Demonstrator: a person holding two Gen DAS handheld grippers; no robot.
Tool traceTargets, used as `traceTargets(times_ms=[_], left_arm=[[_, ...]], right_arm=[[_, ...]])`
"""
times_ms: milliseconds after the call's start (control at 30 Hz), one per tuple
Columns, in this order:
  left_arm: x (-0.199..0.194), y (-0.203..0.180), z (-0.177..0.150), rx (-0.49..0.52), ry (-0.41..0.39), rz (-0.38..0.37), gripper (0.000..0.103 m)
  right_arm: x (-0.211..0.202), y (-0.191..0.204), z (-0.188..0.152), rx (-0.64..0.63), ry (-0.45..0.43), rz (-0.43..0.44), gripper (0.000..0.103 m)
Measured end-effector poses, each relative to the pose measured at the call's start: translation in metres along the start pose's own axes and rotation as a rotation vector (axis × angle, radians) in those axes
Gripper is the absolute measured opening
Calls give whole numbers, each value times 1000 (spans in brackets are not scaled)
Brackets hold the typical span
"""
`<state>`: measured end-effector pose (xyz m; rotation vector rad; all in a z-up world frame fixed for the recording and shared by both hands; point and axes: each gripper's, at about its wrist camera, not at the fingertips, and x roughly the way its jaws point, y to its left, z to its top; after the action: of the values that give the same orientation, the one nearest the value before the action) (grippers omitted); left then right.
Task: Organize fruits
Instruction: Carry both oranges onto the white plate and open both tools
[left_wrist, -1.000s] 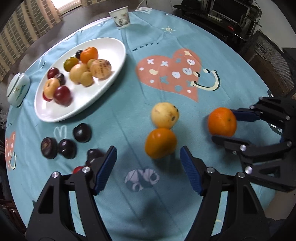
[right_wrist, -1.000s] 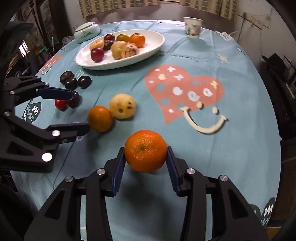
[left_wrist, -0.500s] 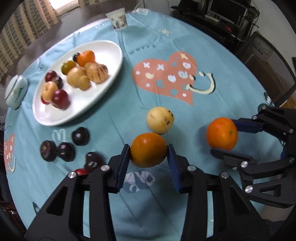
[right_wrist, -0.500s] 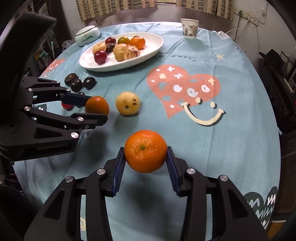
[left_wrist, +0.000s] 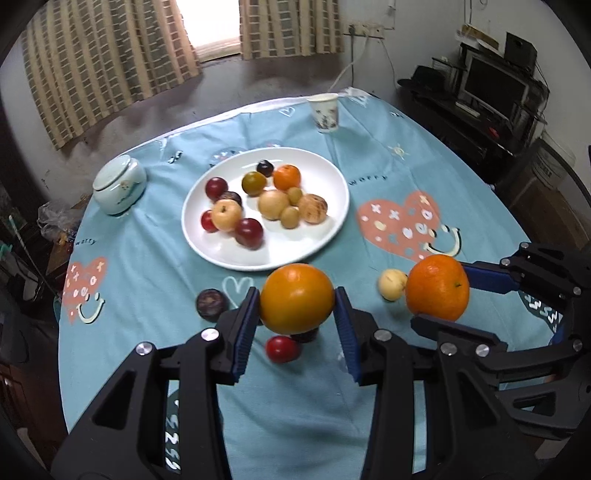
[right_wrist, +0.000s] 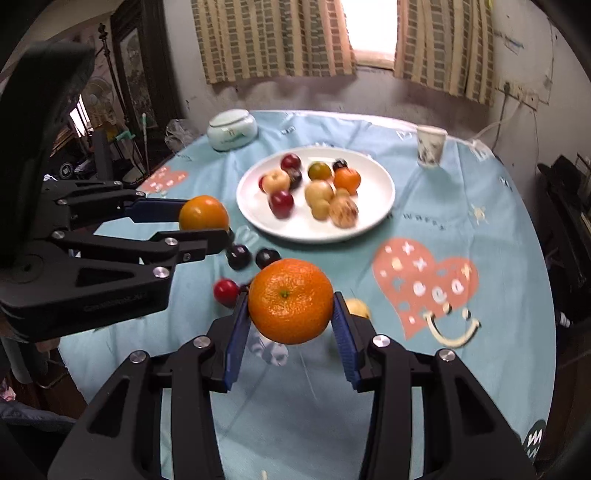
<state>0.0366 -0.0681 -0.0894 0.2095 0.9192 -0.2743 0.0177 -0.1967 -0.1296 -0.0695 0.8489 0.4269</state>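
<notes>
Aloft, one orange (left_wrist: 297, 298) per hand-held gripper, above the tablecloth (left_wrist: 147, 258).

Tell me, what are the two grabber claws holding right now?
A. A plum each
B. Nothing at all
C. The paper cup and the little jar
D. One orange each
D: the left gripper is clamped on one orange and the right gripper on another orange, both lifted off the tablecloth.
</notes>
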Motion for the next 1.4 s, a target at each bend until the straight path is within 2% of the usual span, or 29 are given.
traceTargets(times_ms=[267, 700, 933, 1067, 1333, 1400], left_arm=[[4, 32, 28, -39, -41, 9, 41], [78, 83, 90, -122, -19, 17, 41], [120, 95, 103, -132, 23, 15, 42], [141, 94, 104, -100, 39, 37, 42], [168, 95, 103, -82, 60, 38, 42], [169, 94, 104, -75, 49, 52, 48]], right_arm=[[3, 10, 46, -29, -58, -12, 44], [69, -32, 123, 9, -74, -59, 44], [119, -45, 145, 25, -34, -42, 44], [148, -50, 153, 32, 0, -32, 44], [184, -62, 165, 52, 38, 4, 45], [193, -64, 167, 53, 74, 3, 45]])
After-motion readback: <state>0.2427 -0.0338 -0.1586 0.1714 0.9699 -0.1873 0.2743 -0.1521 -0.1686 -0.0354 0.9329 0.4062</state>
